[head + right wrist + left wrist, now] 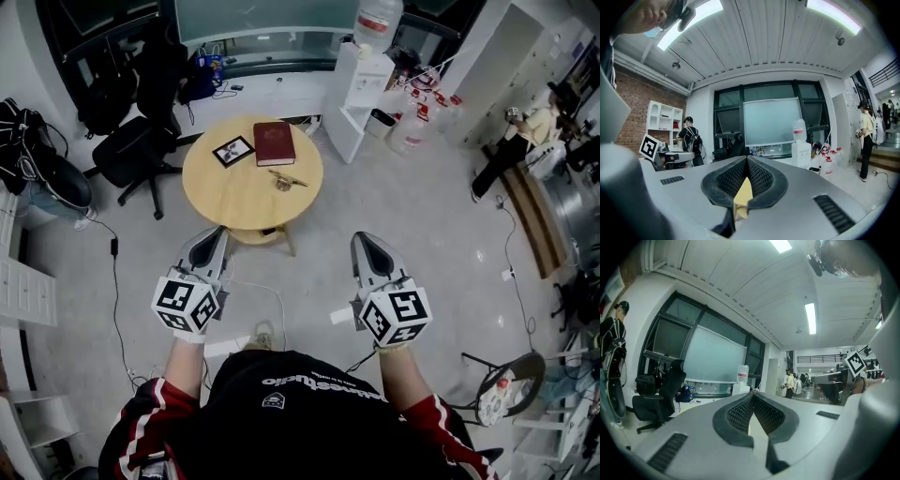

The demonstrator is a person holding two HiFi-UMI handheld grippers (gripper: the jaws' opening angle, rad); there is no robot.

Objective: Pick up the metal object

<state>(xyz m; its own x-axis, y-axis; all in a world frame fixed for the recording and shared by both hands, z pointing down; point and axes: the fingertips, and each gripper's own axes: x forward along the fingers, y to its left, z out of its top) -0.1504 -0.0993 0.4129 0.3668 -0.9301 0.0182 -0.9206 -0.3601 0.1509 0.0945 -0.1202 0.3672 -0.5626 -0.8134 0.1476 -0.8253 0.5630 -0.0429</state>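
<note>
The metal object (286, 178), a small brass-coloured piece, lies on the round wooden table (220, 192) near its right side, just below a dark red book (274, 142). A black-and-white marker card (232, 151) lies left of the book. My left gripper (220, 232) hangs over the floor just short of the table's near edge, jaws shut and empty. My right gripper (365, 237) hovers further right, off the table, also shut with nothing held. In both gripper views the jaw tips (752, 394) (747, 158) meet, pointing level across the room; the metal object is out of sight there.
A black office chair (131, 155) stands left of the table. A white water dispenser (361, 89) and several bottles (412, 122) are at the back right. Cables (114, 246) trail on the floor. People stand in the distance (867, 136).
</note>
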